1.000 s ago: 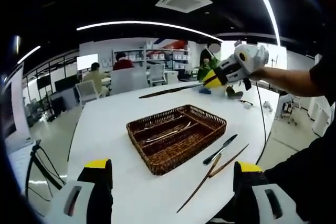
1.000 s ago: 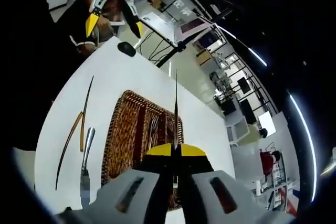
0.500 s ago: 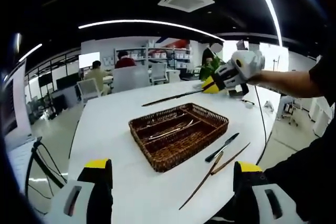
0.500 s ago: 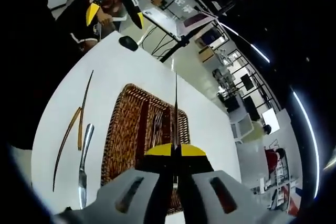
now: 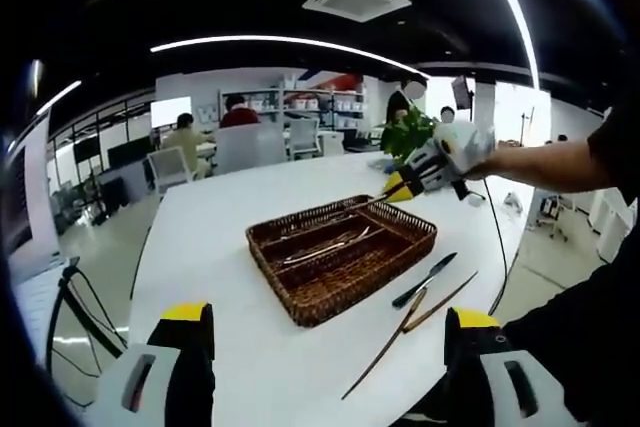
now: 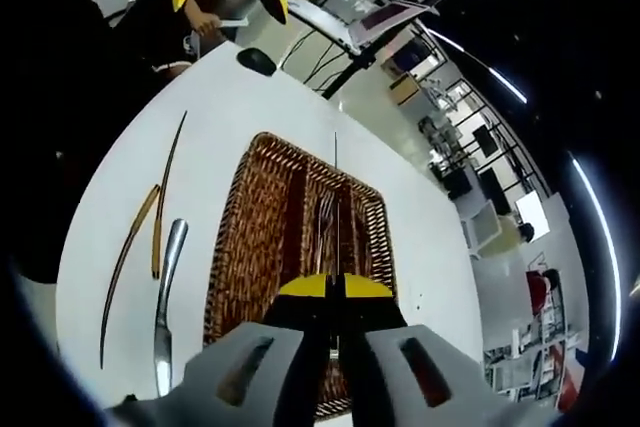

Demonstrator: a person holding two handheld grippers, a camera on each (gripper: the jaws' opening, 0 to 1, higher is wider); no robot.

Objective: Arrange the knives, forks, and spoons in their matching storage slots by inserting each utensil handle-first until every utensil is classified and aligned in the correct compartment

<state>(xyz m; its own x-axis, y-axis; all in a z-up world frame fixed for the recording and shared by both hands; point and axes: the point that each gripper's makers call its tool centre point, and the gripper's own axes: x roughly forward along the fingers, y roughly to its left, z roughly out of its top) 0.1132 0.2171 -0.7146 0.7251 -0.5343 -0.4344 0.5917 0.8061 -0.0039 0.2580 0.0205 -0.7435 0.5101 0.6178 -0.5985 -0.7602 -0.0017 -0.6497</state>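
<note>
Lowered over the wicker tray point(image 6: 255, 247) — right gripper point(image 6: 334, 292) clamping a thin utensil point(image 6: 336, 207) — knife point(image 6: 166, 297) alongside

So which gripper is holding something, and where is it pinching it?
The right gripper pinches a long thin utensil by one end, over the wicker tray. The left gripper is open, holding nothing.

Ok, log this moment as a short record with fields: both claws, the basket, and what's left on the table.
right claw: shut on a thin utensil, held over the wicker basket
left claw: open, empty, hovering above the table
basket contents: several utensils lying in its lengthwise compartments
table beside basket: a knife and long thin brown utensils not yet stored
other: a dark computer mouse at the table's far end in the right gripper view
</note>
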